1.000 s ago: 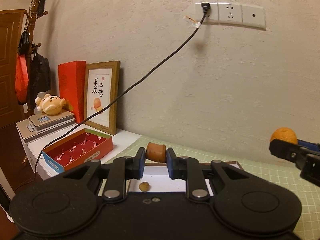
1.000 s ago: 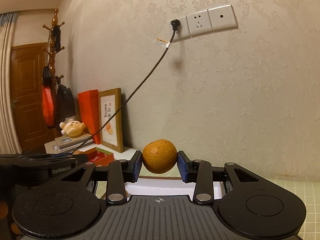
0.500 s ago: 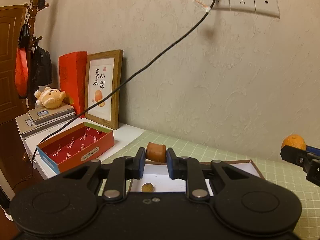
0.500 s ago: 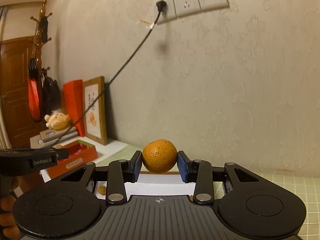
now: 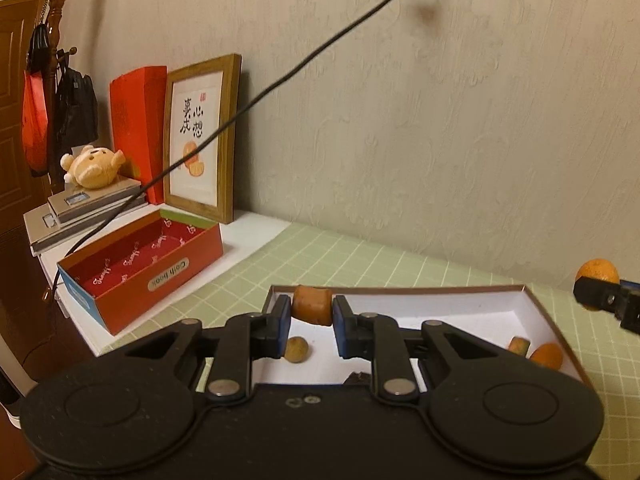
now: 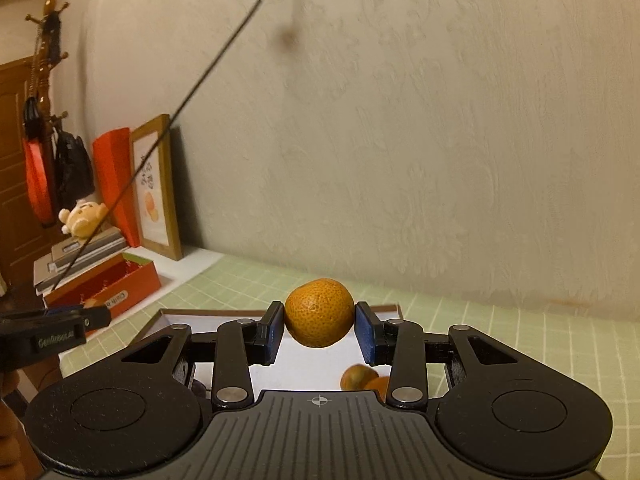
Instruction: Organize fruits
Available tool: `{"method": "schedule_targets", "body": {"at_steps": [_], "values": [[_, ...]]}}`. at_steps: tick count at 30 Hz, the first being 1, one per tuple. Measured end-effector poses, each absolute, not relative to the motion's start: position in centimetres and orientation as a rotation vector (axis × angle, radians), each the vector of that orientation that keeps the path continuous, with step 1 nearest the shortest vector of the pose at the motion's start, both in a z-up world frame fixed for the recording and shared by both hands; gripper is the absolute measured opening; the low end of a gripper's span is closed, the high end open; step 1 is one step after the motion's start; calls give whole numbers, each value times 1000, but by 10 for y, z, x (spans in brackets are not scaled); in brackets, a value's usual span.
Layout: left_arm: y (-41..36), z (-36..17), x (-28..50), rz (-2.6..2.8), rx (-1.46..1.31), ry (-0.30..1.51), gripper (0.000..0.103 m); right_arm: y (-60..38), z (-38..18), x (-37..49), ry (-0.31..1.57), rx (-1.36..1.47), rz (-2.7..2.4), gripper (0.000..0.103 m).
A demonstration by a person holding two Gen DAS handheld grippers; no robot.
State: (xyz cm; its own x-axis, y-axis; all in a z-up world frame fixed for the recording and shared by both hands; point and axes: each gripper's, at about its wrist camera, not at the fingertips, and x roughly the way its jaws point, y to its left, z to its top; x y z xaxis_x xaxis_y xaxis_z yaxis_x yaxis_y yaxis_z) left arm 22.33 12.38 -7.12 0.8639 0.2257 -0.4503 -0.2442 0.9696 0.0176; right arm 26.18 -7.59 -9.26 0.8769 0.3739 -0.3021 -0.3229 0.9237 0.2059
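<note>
Holding a small brown fruit piece [image 5: 313,305] tight between its blue pads, the left gripper [image 5: 310,322] hangs over the far left corner of the white tray [image 5: 440,307]. The piece sits right at the fingertips, just above the tray's far rim. The right gripper [image 6: 319,334] is squeezed on a round orange [image 6: 319,313], which fills the gap between its pads and hangs above the tray too. Inside the tray, a little round brown fruit [image 5: 296,349] lies near the left side, and a small tan chunk [image 5: 519,345] lies beside an orange piece [image 5: 547,355] at the right side. Something dark [image 5: 357,377] pokes up at the near edge, too hidden to tell what it is. The tray's floor is bare in the middle, between these bits. The tray rests on a green checked mat [image 5: 360,260] on the table, with bare mat on the far side up to the wall [image 5: 440,140]. To the left, well apart from the tray, stands an open red box [image 5: 152,268], and a black cord [image 5: 280,80] slants down from the wall above it.
</note>
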Motion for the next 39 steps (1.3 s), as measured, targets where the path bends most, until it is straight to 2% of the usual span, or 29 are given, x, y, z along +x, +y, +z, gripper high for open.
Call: {"method": "schedule_targets", "body": {"at_steps": [21, 24, 26, 27, 28, 29, 32, 34, 39], "values": [[136, -92, 270, 237, -31, 563, 16, -62, -105, 322, 426, 153, 330, 39], [137, -98, 278, 238, -37, 603, 28, -66, -107, 329, 433, 177, 316, 40], [138, -98, 276, 248, -59, 603, 59, -76, -105, 327, 417, 230, 308, 56], [137, -96, 273, 256, -60, 587, 66, -79, -102, 325, 401, 237, 298, 77], [135, -92, 270, 263, -48, 568, 77, -82, -99, 321, 374, 238, 289, 87], [133, -89, 266, 263, -33, 548, 82, -84, -96, 318, 352, 235, 285, 88], [128, -80, 258, 265, -11, 518, 91, -88, -88, 309, 318, 233, 289, 89], [127, -76, 254, 255, -15, 516, 91, -91, -84, 302, 302, 244, 298, 95], [123, -62, 241, 251, -3, 491, 94, -89, -71, 286, 267, 215, 295, 100]]}}
